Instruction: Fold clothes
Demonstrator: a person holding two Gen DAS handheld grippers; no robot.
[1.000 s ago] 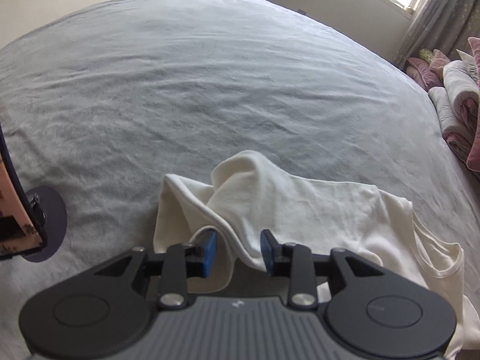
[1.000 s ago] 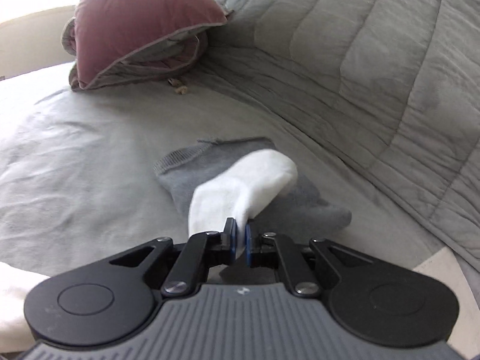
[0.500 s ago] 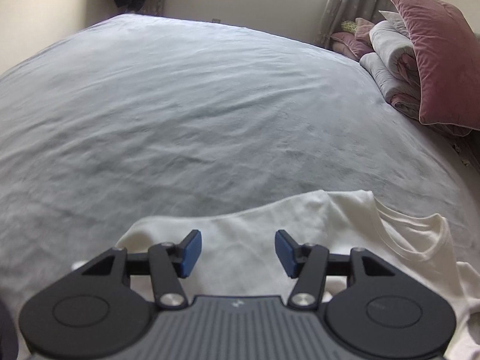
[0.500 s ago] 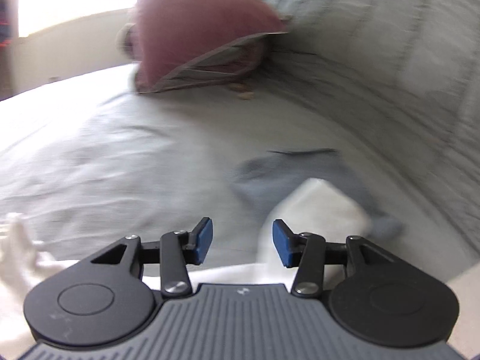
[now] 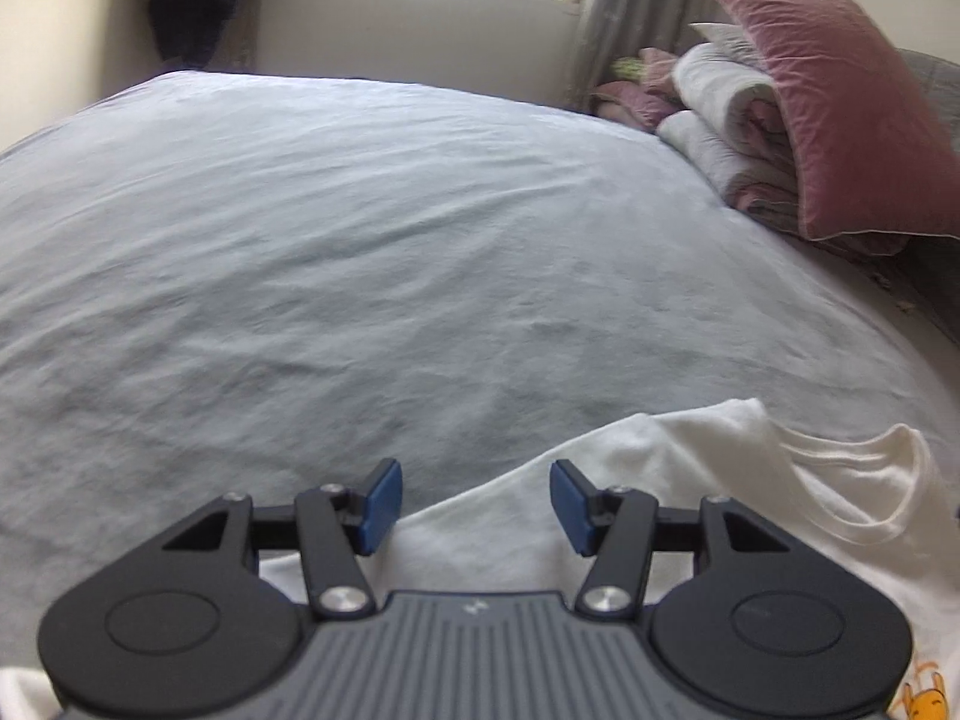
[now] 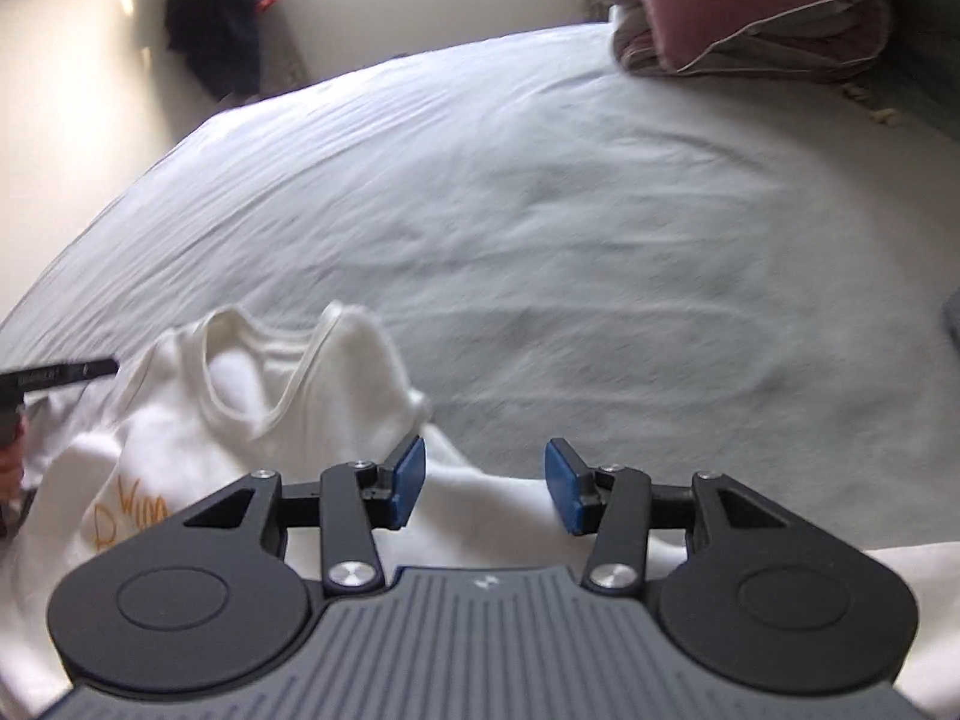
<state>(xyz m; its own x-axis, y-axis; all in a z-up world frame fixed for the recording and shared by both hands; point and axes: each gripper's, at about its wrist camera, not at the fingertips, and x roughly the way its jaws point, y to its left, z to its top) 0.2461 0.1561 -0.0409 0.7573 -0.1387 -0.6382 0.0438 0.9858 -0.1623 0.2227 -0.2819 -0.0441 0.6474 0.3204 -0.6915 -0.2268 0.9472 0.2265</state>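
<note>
A white T-shirt (image 5: 750,480) lies crumpled on the grey bedsheet (image 5: 360,252) at the lower right of the left wrist view. My left gripper (image 5: 477,507) hovers open over the shirt's near edge, and its blue pads touch no cloth. In the right wrist view the same T-shirt (image 6: 336,372) shows its neckline and an orange print (image 6: 129,516) at the lower left. My right gripper (image 6: 486,489) is open above a flat part of the shirt, with nothing gripped. A black part of the left gripper (image 6: 54,375) pokes in at the far left.
A dusky pink pillow (image 5: 840,108) leans on folded quilts (image 5: 720,96) at the bed's right side. Dark clothes (image 6: 222,6) hang by the window wall. A grey garment's edge (image 6: 951,324) shows at the right border. Wide grey sheet (image 6: 600,210) stretches beyond the shirt.
My right gripper let go of the white sock, opened, and swung left from the socks to the shirt. My left gripper opened wider off the shirt's raised fold and turned toward the pillows.
</note>
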